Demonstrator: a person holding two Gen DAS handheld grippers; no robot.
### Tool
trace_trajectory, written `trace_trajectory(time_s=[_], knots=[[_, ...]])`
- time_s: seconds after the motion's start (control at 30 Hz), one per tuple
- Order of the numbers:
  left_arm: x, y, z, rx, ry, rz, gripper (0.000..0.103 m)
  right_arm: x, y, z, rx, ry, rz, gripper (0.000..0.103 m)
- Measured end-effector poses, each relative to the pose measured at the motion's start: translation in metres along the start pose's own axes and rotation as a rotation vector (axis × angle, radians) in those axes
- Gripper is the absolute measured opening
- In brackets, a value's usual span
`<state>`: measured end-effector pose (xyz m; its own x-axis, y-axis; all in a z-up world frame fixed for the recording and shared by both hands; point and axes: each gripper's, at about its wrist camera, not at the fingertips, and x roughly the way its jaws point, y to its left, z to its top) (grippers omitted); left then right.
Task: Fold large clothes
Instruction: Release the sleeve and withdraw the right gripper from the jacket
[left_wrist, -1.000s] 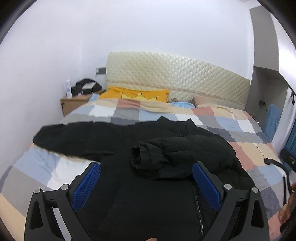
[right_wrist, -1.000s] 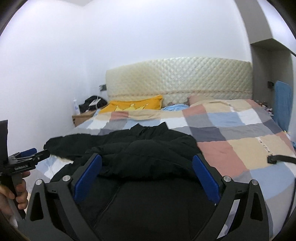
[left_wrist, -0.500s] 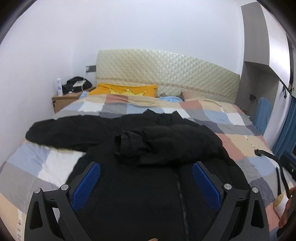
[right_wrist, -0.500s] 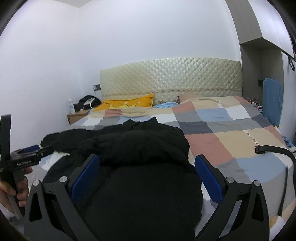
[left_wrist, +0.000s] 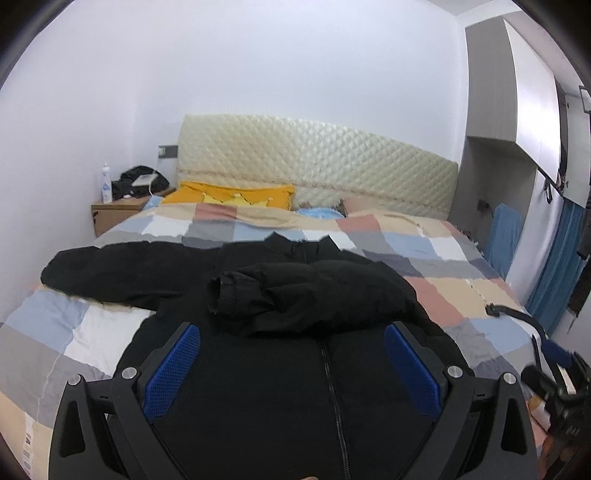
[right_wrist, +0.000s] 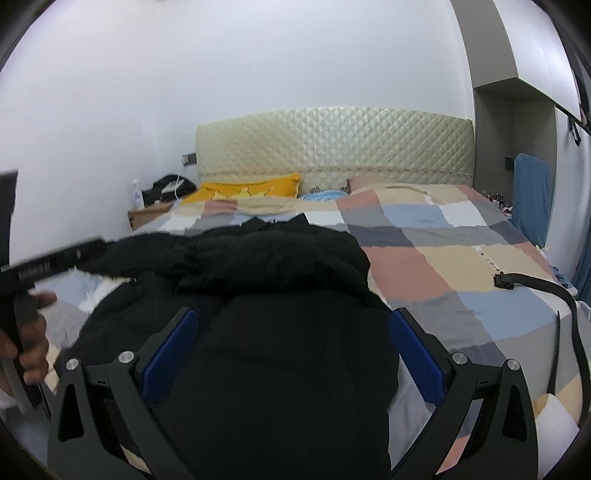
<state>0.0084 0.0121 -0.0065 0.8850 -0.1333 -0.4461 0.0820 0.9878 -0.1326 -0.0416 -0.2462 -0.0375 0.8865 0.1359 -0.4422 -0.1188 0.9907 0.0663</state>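
Observation:
A large black zip jacket (left_wrist: 295, 373) lies front-up on the checked bed (left_wrist: 436, 258). Its right sleeve (left_wrist: 280, 295) is folded across the chest, with the cuff near the middle. Its left sleeve (left_wrist: 110, 273) stretches out flat toward the bed's left edge. My left gripper (left_wrist: 291, 365) hangs open above the jacket's lower front, over the zip, with nothing between its blue pads. My right gripper (right_wrist: 291, 350) is open too, above the jacket (right_wrist: 280, 332) near its right side. The left gripper's body (right_wrist: 48, 266) and a hand (right_wrist: 29, 339) show at the right wrist view's left edge.
A black strap (right_wrist: 554, 291) lies on the bed's right side. Pillows, one of them yellow (left_wrist: 229, 195), rest against the quilted headboard (left_wrist: 314, 170). A wooden nightstand (left_wrist: 118, 214) with a bottle and a dark bag stands at the far left. Blue cloth (left_wrist: 502, 236) hangs by the right wall.
Both grippers have drawn back and risen from the jacket, which lies as before. The left gripper's body now reaches further into the right wrist view.

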Motion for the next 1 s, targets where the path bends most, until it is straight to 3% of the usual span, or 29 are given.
trace_trajectory(time_s=[0.1, 0.3, 0.53, 0.8, 1.0], knots=[[0.003, -0.005, -0.003, 0.041, -0.013, 0.034, 0.102, -0.002, -0.002, 0.0, 0.01, -0.009, -0.002, 0.103], [0.022, 0.008, -0.001, 0.021, 0.066, 0.052, 0.102, -0.002, -0.008, -0.001, 0.032, -0.017, -0.027, 0.103], [0.052, 0.038, 0.023, 0.005, 0.139, 0.005, 0.102, -0.001, -0.005, -0.004, 0.022, -0.018, -0.036, 0.103], [0.091, 0.089, 0.059, 0.096, 0.187, 0.104, 0.102, -0.003, -0.004, -0.007, 0.036, -0.023, -0.034, 0.103], [0.099, 0.153, 0.085, -0.025, 0.265, 0.12, 0.102, 0.003, -0.009, -0.008, 0.063, -0.011, -0.022, 0.103]])
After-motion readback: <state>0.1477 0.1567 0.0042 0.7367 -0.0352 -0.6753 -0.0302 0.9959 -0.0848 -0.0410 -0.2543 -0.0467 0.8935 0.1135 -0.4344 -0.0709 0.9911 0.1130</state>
